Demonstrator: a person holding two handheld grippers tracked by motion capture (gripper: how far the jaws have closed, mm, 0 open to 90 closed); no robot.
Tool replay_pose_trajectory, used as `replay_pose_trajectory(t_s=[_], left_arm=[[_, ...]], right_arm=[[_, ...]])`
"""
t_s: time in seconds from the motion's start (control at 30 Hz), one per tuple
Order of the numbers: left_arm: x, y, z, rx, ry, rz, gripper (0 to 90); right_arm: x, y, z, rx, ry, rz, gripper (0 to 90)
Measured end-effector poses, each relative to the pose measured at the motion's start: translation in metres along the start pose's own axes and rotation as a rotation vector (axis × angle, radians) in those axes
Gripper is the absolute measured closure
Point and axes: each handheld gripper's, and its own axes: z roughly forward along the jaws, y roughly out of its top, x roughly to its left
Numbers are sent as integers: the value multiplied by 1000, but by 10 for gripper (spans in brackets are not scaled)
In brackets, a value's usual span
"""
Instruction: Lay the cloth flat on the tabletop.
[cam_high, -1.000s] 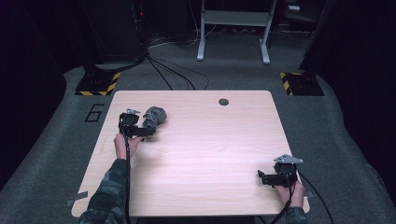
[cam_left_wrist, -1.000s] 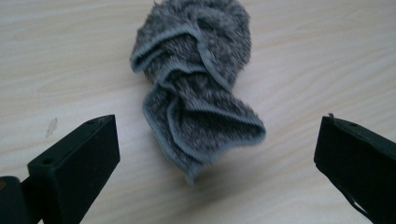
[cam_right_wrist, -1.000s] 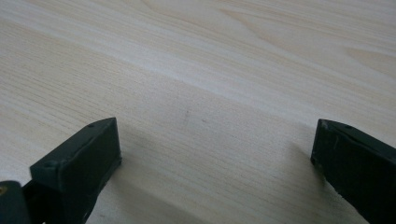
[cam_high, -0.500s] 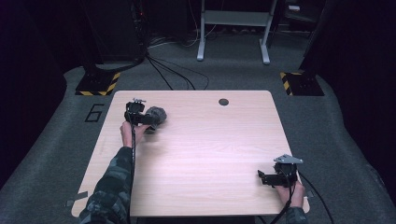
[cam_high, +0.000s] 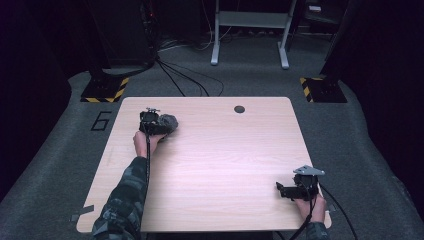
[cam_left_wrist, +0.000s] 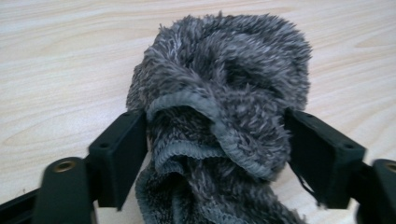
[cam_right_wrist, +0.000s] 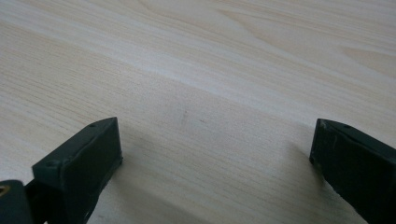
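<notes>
A crumpled grey fluffy cloth (cam_high: 169, 122) lies on the light wooden table (cam_high: 220, 160) near its far left corner. My left gripper (cam_high: 162, 125) reaches into it from the left. In the left gripper view the cloth (cam_left_wrist: 224, 84) fills the gap between the jaws of my left gripper (cam_left_wrist: 217, 135). These jaws have just been closing and both pads now press against the pile. My right gripper (cam_high: 280, 190) rests low near the front right corner. Its jaws stand wide apart over bare wood in the right gripper view (cam_right_wrist: 215, 149), with nothing between them.
A small dark round grommet (cam_high: 239, 109) sits in the table near its far edge. Beyond the table, black cables (cam_high: 185, 80) run over the grey floor between two hazard-striped feet (cam_high: 106, 90) and a white frame's legs (cam_high: 250, 35).
My left hand has moved farther away and a little right, bringing its jaws around the grey cloth and closing them on it. The right hand has stayed still.
</notes>
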Motion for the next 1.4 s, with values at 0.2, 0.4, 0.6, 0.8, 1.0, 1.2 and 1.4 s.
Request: replay_pose_trajectory(t_s=[0.2,0.4,0.6,0.8,1.0,1.2,1.4], left_arm=[[-1,-2,4,18,37,2,384],[-3,-3,4,17,45,16,582],[-3,-3,1,-6,29,23,685],[-4,-1,-12,-67,-17,0,699],[-17,0,-30,-108,-47,55,700],[-32,2,-45,-138,-98,103,698],[-47,2,-60,-173,-133,132,698]], right_arm=[[0,0,0,1,-1,3,17],[0,0,0,-3,-2,6,25],[0,0,0,-4,-3,6,25],[0,0,0,-4,-3,6,25],[0,0,0,-3,-3,7,25],[0,0,0,-5,-8,11,28],[0,0,0,-6,-8,12,28]])
